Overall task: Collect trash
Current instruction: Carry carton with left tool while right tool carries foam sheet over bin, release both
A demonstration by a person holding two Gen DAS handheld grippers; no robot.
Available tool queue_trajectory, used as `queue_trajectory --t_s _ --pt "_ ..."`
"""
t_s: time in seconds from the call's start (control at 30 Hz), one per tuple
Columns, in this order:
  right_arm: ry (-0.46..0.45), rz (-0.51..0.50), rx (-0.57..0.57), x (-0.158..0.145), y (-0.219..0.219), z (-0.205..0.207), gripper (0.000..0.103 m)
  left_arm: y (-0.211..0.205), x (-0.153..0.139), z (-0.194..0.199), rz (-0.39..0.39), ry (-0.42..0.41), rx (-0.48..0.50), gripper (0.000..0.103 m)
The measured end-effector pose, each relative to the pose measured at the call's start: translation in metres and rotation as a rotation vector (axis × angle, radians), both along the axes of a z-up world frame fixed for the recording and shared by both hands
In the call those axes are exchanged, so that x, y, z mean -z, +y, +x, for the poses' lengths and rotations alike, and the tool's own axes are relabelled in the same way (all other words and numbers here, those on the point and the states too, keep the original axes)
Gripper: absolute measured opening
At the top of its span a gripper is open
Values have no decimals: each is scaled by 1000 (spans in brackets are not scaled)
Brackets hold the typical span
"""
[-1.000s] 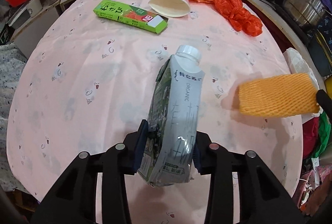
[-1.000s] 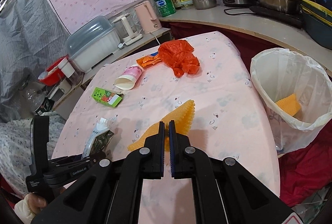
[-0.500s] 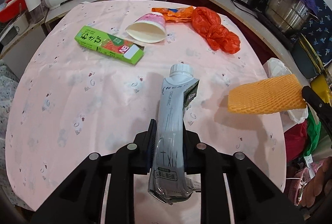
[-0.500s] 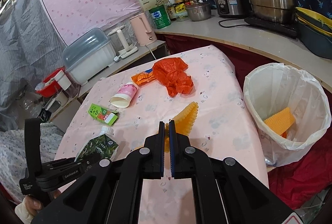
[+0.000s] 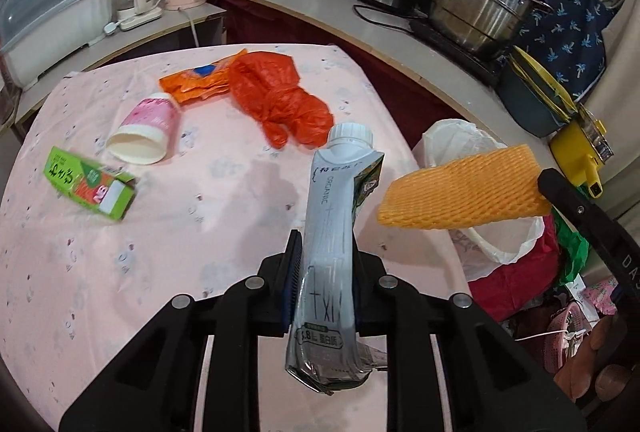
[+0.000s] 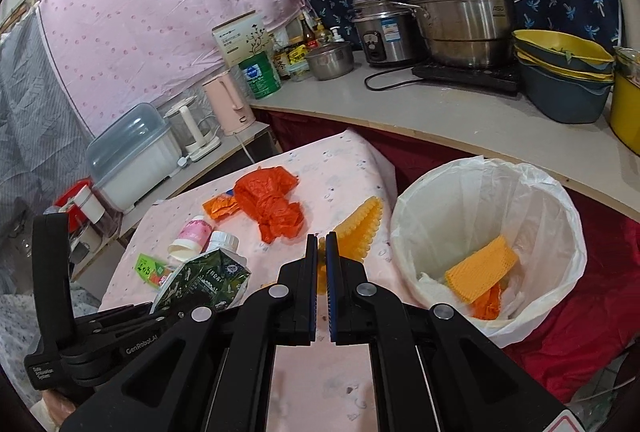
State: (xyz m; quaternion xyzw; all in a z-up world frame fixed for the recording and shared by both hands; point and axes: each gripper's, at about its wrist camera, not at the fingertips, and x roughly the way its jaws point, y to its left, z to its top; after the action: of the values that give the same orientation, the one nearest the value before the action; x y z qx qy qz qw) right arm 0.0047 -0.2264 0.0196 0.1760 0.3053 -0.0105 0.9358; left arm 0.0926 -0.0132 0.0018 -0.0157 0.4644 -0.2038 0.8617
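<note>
The bin [image 6: 520, 188] beside the table [image 5: 200, 216] already holds a foam net and orange scraps. The left gripper [image 5: 326, 268] is clamped on a carton [image 5: 332, 232], the right gripper [image 6: 321, 272] on a foam sleeve [image 5: 460, 194] near the bin's rim. A cup [image 5: 146, 130], green box [image 5: 90, 184], orange bag [image 5: 280, 102] and wrapper [image 5: 196, 80] remain on the table.

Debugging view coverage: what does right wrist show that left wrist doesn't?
Only the right wrist view shows the inside of the trash bin, with yellow foam net already in it. Only the left wrist view shows the carton clamped in the left gripper head-on. Both show the right gripper holding a second foam net, plus the paper cup and red bag.
</note>
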Motion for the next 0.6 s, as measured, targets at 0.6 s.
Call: queue_trajectory --t_s 0.6 --pt "-35 -19 300 -10 -124 -4 5 -165 1 38 -46 8 314 20"
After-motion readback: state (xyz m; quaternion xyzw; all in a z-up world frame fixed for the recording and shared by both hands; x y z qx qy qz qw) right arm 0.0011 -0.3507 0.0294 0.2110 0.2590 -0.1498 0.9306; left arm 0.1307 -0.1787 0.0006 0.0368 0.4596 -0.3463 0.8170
